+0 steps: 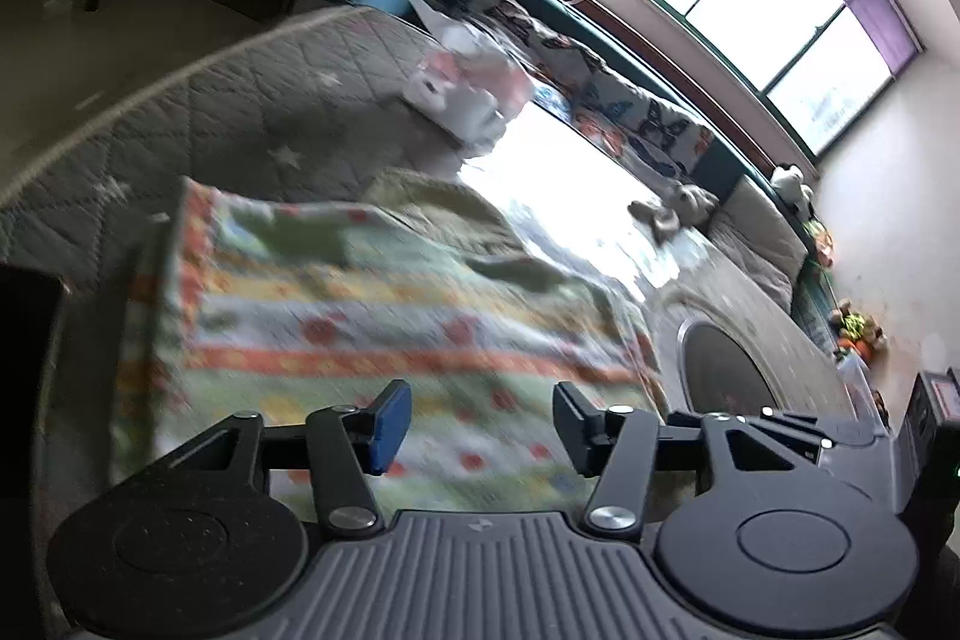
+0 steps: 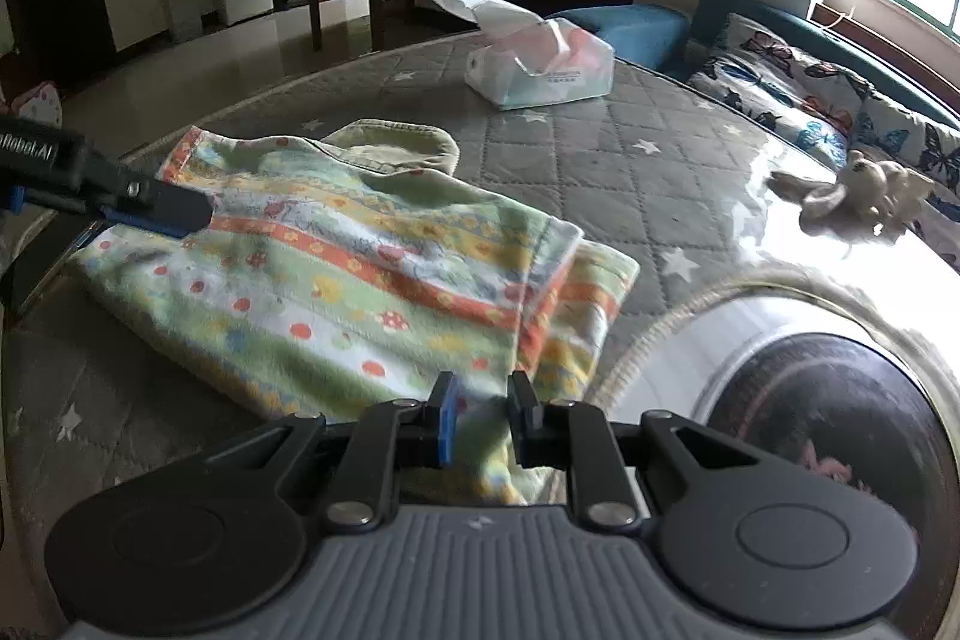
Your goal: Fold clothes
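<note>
Patterned green-and-orange terry cloth (image 2: 360,280) lies half-folded at the near edge of the grey quilted mattress (image 2: 630,148). Right gripper (image 2: 483,418) pinches its near hem; a slip would undo the fold. Left gripper (image 1: 474,430), angled downward, stands open over the cloth, gripping nothing.

The folded towel (image 2: 360,280) lies on the mattress (image 2: 630,160), over a garment (image 2: 396,142). Behind it stands a tissue pack (image 2: 540,70); to the right lie a toy (image 2: 864,196) and pillows (image 2: 780,82).
</note>
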